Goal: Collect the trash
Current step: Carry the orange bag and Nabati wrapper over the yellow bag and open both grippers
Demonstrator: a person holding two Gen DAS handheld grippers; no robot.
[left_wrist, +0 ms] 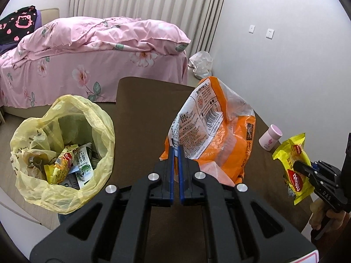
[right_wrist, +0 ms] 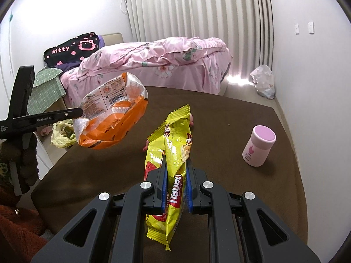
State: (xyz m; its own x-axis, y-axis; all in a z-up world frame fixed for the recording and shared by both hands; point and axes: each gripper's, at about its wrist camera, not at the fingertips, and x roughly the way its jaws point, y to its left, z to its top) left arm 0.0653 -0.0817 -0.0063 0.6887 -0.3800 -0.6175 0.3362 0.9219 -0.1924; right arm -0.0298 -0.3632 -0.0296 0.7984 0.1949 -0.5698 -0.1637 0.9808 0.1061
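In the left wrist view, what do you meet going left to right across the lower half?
Yellow trash bag → left claw → orange bag → pink bottle → yellow wrapper → right claw.

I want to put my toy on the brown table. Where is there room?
Bare brown table lies behind the pink bottle, toward the bed, and in the middle between the bottle and the yellow wrapper. It is crowded on the left, where the orange bag hangs by the yellow trash bag.
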